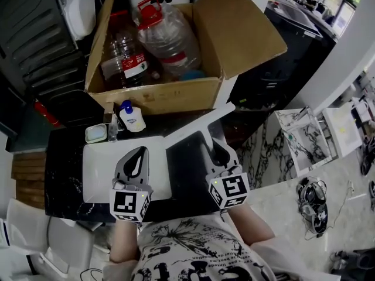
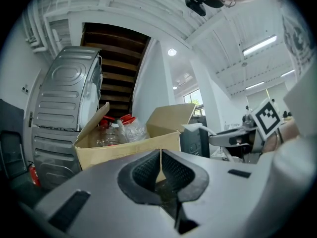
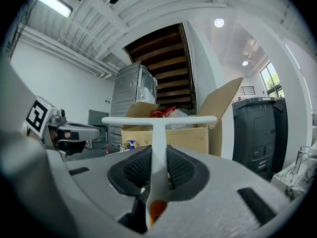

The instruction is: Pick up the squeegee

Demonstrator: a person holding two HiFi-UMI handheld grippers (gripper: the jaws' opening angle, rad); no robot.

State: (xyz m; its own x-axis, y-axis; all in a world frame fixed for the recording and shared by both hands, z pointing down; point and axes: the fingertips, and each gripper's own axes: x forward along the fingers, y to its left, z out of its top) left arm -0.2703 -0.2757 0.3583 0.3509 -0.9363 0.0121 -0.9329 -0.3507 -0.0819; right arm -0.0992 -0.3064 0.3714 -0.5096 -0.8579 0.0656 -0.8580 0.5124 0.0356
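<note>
Your left gripper (image 1: 139, 156) hangs pinched together and empty over the white basin (image 1: 96, 174). Your right gripper (image 1: 215, 151) clamps the squeegee (image 1: 202, 124) by its handle. The handle runs away from you, and the blade lies crosswise, near the cardboard box (image 1: 152, 95).

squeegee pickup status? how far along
Done, by the look of it: the right gripper has its fingers clamped on the squeegee handle, and the blade hangs in the air before the cardboard box. In hand: holding it level. Left: nothing visible; the left gripper is shut and empty.
</note>
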